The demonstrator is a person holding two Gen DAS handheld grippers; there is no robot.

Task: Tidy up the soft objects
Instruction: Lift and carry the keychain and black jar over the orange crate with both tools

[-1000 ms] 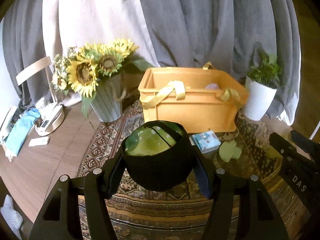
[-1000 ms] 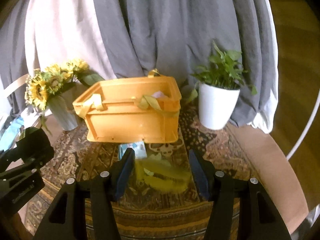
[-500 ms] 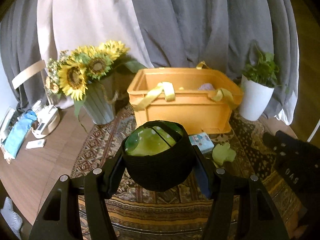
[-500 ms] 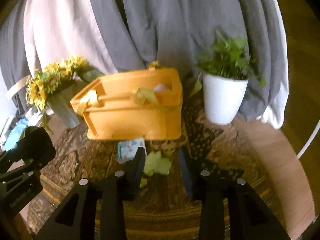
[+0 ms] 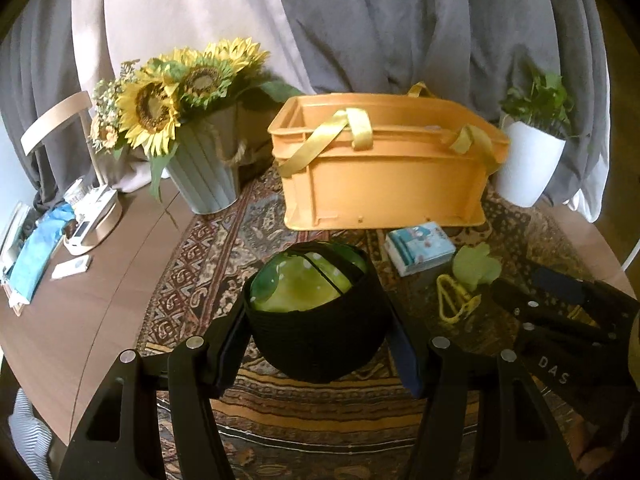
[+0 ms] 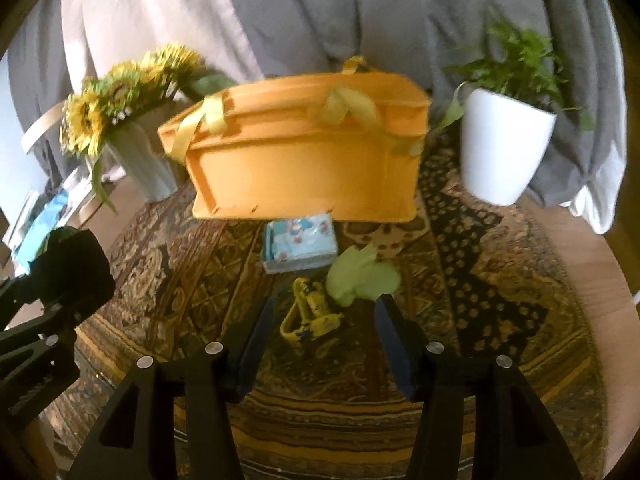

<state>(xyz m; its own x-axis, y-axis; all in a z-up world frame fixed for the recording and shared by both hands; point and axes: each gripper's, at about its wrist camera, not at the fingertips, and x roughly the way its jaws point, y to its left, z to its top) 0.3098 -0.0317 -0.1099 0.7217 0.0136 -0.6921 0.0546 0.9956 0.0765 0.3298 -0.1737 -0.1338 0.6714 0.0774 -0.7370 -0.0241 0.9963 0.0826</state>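
Observation:
My left gripper (image 5: 318, 336) is shut on a black soft basket (image 5: 320, 356) with a green item (image 5: 300, 286) inside, held just above the patterned rug (image 5: 224, 240). The jaws of my right gripper (image 6: 324, 312) are opening low over the rug. A small yellow toy (image 6: 310, 314) lies between its fingers, with neither pad touching it. A light green cloth (image 6: 360, 280) lies just beyond, by the right fingertip. A pale blue tissue pack (image 6: 300, 242) sits in front of the orange crate (image 6: 304, 168), which has yellow straps.
A grey vase of sunflowers (image 5: 200, 176) stands left of the crate, and a white pot with a plant (image 5: 528, 168) stands to its right. Grey and white curtains hang behind. Small devices and a blue cloth (image 5: 32, 256) lie on the wooden table at far left.
Both grippers have sunk toward the rug. The right jaws narrowed, then widened again, and the yellow toy now lies between them. The left grip on the basket is unchanged.

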